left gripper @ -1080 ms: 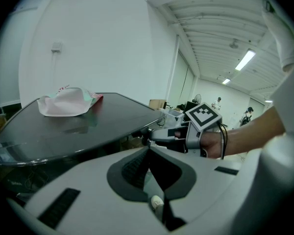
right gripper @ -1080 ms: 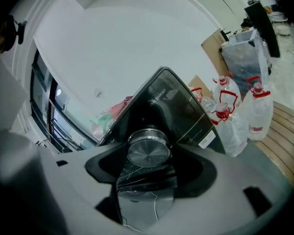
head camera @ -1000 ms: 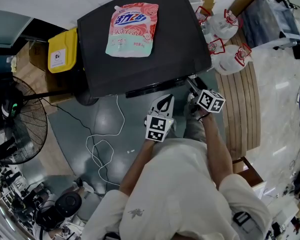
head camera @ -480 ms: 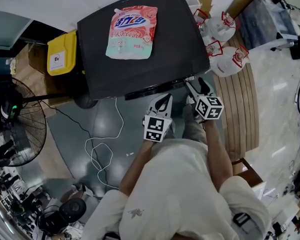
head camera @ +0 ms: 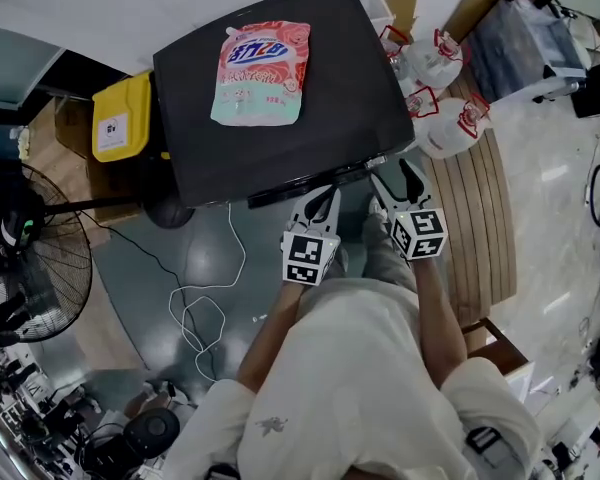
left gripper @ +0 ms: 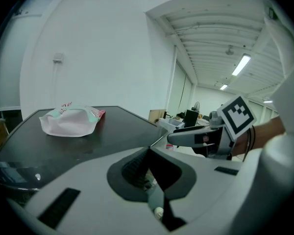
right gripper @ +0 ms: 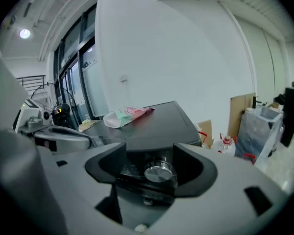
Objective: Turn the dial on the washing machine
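Observation:
The washing machine [head camera: 310, 118] has a flat black top with a pink and green detergent pouch [head camera: 260, 73] lying on it. Its silver dial [right gripper: 158, 172] sits on the front panel, straight ahead of my right gripper [right gripper: 151, 154] and framed by its jaws. These jaws are closing, with a gap still showing on each side of the dial. In the head view the right gripper [head camera: 395, 176] points at the machine's front right corner. My left gripper [head camera: 323, 200] hangs beside it in front of the panel, its jaws shut on nothing [left gripper: 149, 153].
A yellow bin [head camera: 120, 118] stands left of the machine and a floor fan [head camera: 30, 268] further left. A white cable [head camera: 215, 288] loops on the grey floor. White bags and bottles [head camera: 440, 78] sit on a slatted wooden bench [head camera: 480, 228] at the right.
The right gripper has swung so that its marker cube sits lower and nearer the person, jaws aimed at the front panel. The left gripper has shifted only slightly.

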The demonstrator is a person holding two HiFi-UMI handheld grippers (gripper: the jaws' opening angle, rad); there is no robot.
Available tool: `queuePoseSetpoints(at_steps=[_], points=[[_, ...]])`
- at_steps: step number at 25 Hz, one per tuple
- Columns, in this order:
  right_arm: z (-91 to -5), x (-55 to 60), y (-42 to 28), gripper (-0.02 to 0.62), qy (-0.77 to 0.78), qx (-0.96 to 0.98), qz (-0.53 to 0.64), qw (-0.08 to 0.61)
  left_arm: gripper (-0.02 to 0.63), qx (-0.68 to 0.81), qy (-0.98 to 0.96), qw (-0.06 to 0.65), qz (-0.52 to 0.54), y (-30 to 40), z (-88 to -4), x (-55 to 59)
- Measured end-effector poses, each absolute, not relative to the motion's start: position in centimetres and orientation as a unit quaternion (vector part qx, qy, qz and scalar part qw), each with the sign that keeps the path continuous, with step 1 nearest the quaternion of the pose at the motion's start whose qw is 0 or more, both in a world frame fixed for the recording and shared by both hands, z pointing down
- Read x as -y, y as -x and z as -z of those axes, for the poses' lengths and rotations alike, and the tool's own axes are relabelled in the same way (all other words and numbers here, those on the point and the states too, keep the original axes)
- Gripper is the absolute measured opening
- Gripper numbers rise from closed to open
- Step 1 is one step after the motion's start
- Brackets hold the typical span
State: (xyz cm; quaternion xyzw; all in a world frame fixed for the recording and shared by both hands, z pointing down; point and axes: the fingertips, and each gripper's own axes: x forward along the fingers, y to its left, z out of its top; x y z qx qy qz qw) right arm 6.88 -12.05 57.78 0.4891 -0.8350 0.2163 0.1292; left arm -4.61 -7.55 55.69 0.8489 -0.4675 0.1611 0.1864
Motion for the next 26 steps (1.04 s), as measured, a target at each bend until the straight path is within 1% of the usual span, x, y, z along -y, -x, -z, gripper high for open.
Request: queuePoseSetpoints(at_steps=[4, 9, 15, 26], points=[[-56.4, 11.2, -6.7, 0.304, -0.492, 0.839, -0.185, 0.139, 0.012, 0.471, -0.851, 0.179, -0.151, 5.0, -55.2, 7.8], [-55.3, 10.7, -6.9, 0.298, -0.5, 0.837, -0.172, 0.138, 0.012, 0.469, -0.855, 0.169, -0.141, 5.2, -53.7, 8.0], [-54.2, 10.5, -7.1, 0.293, -0.511, 0.834, -0.157, 0.138, 0.012, 0.469, -0.855, 0.172, -0.137, 5.9, -53.9, 7.9], [-52.3, 10.2, -6.3, 0.284, -0.528, 0.828, -0.131, 0.135, 0.012, 0.458, -0.867, 0.158, -0.121, 7.0, -52.8, 8.3]])
